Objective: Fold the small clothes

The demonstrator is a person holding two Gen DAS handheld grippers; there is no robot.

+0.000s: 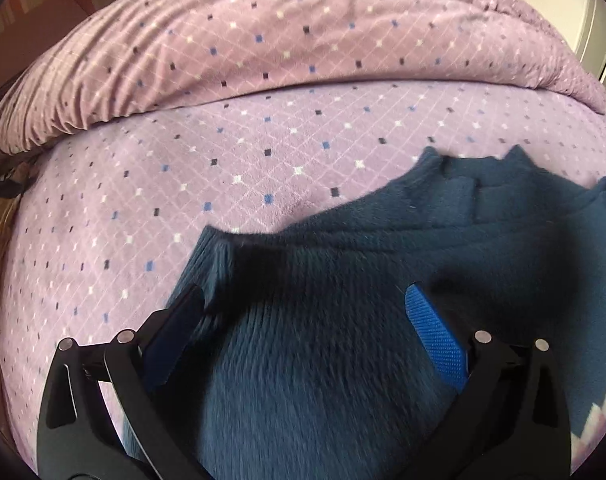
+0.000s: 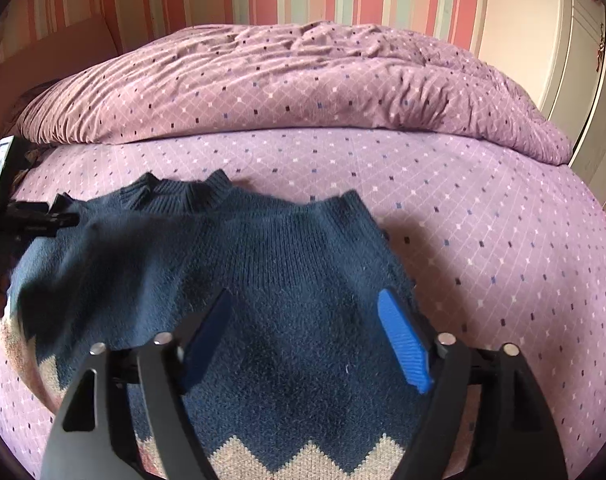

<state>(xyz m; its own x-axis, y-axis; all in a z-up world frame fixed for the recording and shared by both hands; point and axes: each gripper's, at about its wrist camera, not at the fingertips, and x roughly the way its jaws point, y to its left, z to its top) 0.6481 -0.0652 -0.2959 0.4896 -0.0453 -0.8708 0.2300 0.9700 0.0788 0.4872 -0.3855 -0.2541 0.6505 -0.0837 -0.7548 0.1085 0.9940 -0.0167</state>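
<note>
Both your left gripper [image 1: 305,312] and right gripper [image 2: 305,320] hover spread wide over the navy sweater [image 2: 263,264], its collar at 12 o'clock on the bed [image 2: 483,240].

The bed [image 2: 443,208] has a purple sheet with small squares, and on it lie a dark blue sweater [image 2: 287,264] with a beige zigzag band, spread flat, and behind it a rumpled quilt [image 2: 295,84] of the same pattern.

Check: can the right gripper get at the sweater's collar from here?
Probably yes: right gripper is open above the sweater, and the collar lies uncovered ahead and to its left, nothing between.
</note>
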